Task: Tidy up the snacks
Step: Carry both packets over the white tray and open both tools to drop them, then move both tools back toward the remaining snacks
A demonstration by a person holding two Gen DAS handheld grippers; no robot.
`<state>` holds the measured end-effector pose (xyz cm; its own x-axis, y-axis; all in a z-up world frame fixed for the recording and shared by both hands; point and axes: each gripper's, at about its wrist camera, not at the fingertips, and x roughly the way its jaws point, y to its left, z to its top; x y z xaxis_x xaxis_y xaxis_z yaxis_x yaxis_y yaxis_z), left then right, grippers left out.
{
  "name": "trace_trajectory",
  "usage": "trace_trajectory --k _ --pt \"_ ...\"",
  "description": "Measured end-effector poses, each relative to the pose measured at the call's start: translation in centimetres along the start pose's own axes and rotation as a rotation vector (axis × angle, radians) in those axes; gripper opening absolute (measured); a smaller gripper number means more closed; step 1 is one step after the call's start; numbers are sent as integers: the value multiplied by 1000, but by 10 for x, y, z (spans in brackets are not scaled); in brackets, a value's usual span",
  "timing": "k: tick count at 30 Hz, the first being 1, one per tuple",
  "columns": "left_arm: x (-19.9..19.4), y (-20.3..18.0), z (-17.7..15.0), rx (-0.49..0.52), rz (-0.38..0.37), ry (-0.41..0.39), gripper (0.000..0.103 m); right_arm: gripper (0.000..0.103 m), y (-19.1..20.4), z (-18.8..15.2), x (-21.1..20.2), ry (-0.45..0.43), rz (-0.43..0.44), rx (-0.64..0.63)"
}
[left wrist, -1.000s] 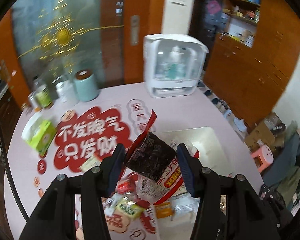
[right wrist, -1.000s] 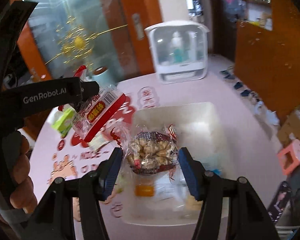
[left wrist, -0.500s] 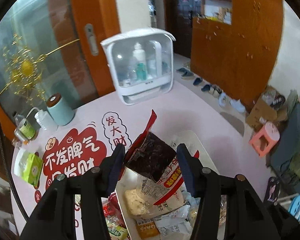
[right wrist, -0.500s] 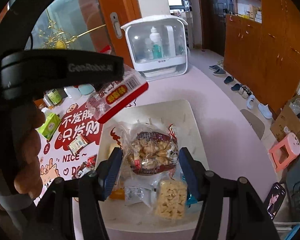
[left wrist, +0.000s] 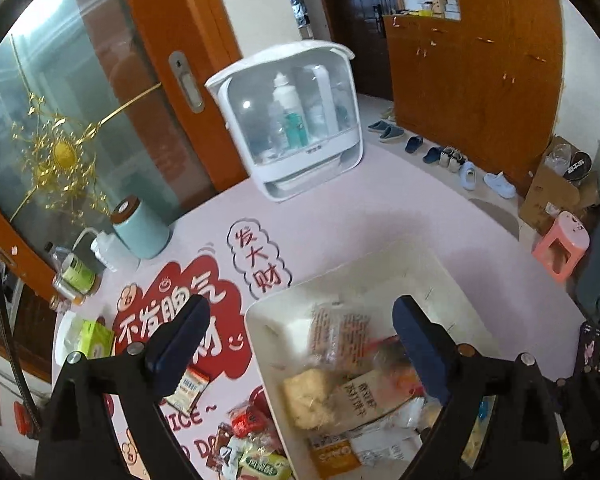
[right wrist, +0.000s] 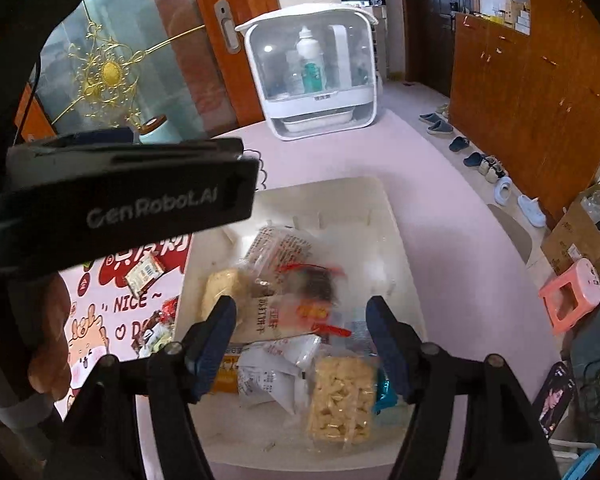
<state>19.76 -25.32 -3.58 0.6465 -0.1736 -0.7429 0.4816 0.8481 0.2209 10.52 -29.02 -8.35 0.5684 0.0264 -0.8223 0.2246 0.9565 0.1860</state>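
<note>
A lived-in home is shown, likely a dining area by the entrance. A round table (left wrist: 380, 216) is covered with a pink printed cloth, and a white tray (right wrist: 396, 248) of snacks (right wrist: 342, 396) is set on it. Shoes (left wrist: 432, 154) are lined up along wooden cabinets (left wrist: 472, 68). A sliding door (left wrist: 80, 92) with a gold ornament is seen behind, with a pink stool (left wrist: 562, 246) and cardboard boxes (left wrist: 552, 196) on the floor.
</note>
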Motion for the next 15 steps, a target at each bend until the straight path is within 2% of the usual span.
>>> trace_trajectory --k 7,15 --pt "-5 22 -21 -35 33 29 92 68 12 -3 1 18 -7 -17" --pt "-26 45 -37 -61 44 15 92 68 30 -11 -5 22 -12 -29"
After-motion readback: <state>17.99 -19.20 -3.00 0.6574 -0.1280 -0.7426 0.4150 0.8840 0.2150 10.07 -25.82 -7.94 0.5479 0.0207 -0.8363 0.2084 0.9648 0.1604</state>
